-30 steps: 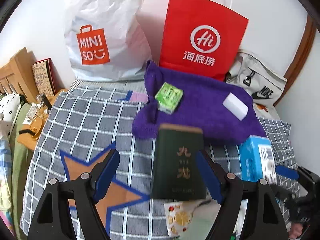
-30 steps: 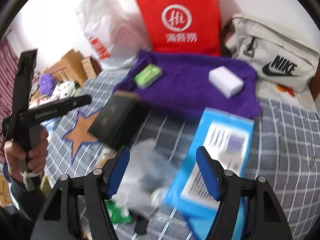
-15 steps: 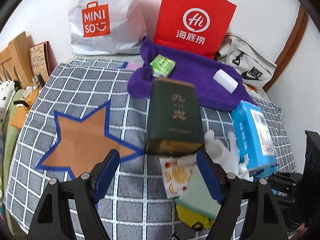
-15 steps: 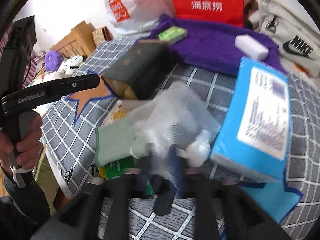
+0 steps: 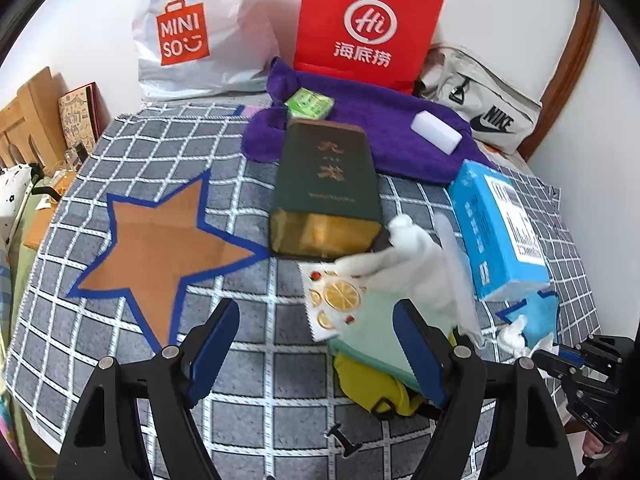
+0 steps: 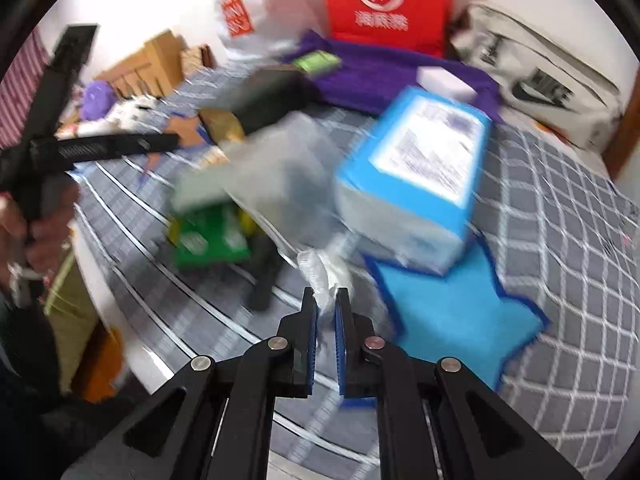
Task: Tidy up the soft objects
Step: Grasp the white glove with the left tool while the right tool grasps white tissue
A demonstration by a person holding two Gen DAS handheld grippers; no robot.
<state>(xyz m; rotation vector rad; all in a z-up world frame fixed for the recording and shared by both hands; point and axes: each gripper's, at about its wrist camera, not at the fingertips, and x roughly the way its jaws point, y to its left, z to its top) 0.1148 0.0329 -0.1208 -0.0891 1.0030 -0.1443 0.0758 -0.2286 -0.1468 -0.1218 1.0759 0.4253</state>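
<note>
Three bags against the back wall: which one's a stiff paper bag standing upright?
The red Hi bag in the middle. It stands upright with flat faces; the white Miniso bag is crumpled plastic, and the beige Nike bag lies slumped on its side.

Bed covered by grey checked blanket [image 5: 132, 148] with white grid lines. Printed on it: orange star [image 5: 160, 248], blue star [image 6: 460, 308]. Lying directly on blanket: purple towel [image 5: 380, 136] at far side, dark green box [image 5: 326, 184] on its side just in front, blue box [image 5: 500, 232] right, partly over blue star. Pale green pouch [image 5: 372, 332] and yellow item [image 5: 368, 388] near front edge.
</note>
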